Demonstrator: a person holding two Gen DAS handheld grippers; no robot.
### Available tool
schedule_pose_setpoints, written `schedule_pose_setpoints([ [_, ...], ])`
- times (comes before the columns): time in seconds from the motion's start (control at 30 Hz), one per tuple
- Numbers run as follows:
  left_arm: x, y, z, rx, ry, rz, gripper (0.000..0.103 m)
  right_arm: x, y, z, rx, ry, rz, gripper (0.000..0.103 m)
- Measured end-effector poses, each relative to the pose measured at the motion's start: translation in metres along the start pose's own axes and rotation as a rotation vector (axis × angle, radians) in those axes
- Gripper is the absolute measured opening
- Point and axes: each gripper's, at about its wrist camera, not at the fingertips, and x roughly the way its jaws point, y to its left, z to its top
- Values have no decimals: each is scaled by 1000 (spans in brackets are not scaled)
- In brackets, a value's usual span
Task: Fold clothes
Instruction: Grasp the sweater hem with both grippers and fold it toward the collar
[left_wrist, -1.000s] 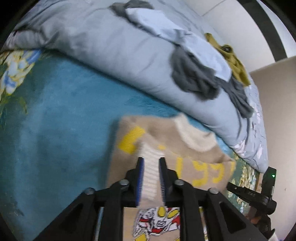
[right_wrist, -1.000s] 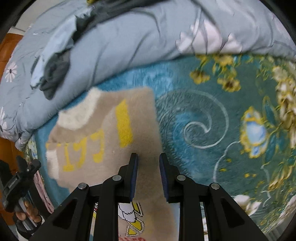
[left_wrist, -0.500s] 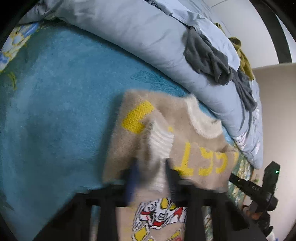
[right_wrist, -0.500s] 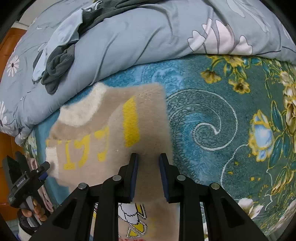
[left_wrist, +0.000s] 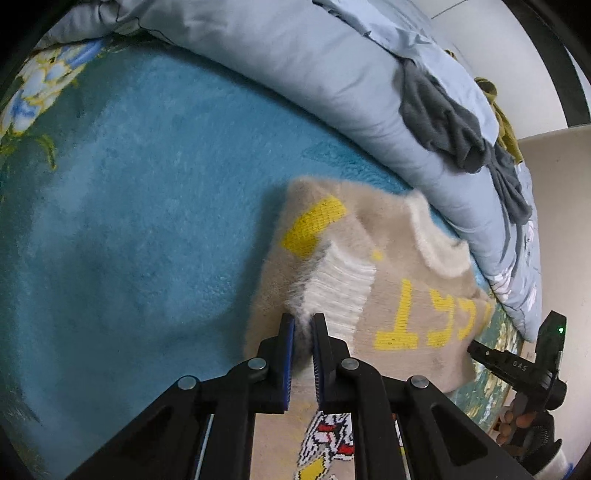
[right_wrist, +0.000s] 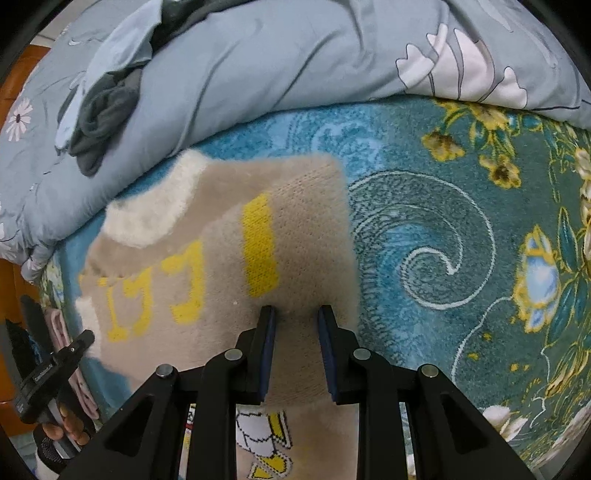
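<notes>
1. A beige sweater (left_wrist: 399, 295) with yellow lettering lay on the teal blanket (left_wrist: 129, 221) of a bed, its white collar (left_wrist: 439, 243) just short of a rolled grey duvet (left_wrist: 332, 74).

2. The left gripper (left_wrist: 303, 325), pointing steeply down, was clenched on the sweater at the white ribbed cuff (left_wrist: 340, 288) of a sleeve folded across the chest; fuzzy knit filled the narrow gap between its blue pads.

3. The right gripper (right_wrist: 295, 317) stood over the sweater's other side, near its edge (right_wrist: 347, 236) beside the blanket's swirl pattern. Its jaws were partly apart with knit between them; whether the pads actually pinched the fabric could not be told from this view.

4. Judged from this layout, the step in hand was placing the folded sleeve and squaring the body. Doing it well likely meant keeping the cuff low and drawing it flat, not lifting, so the layer beneath did not ruck.

5. The fluffy knit looked prone to clinging to the pile of the blanket; a slow, even pull from both sides would probably keep the edges parallel.

6. Dark clothes (left_wrist: 443, 122) on the duvet waited well clear of the fold.
</notes>
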Motion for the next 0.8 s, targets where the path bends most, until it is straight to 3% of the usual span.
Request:
schedule_pose_setpoints([
  [0.13, 4, 0, 2, -1, 14, 6, 11, 4, -2, 3, 3, 6, 3, 24],
  [0.4, -27, -6, -7, 50, 5, -11, 17, -19, 0, -6, 9, -18, 33, 25],
  [0.47, -39, -2, -15, 50, -5, -20, 32, -29, 1, -16, 11, -36, 45, 25],
  [0.5, -43, -2, -22, 49, -8, -34, 48, -35, 0, -25, 17, -45, 51, 25],
  [0.53, -46, -2, -29, 47, -11, -48, 62, -38, -2, -32, 22, -50, 55, 34],
  [0.57, -51, 0, -37, 58, -14, -48, 67, -41, -5, -42, 31, -51, 62, 50],
  [0.63, -59, 3, -54, 86, -9, -29, 79, -42, -6, -62, 50, -44, 76, 56],
  [0.8, -49, 21, -106, 150, 96, 63, 83, -24, -20, -141, 95, 27, 55, 56],
])
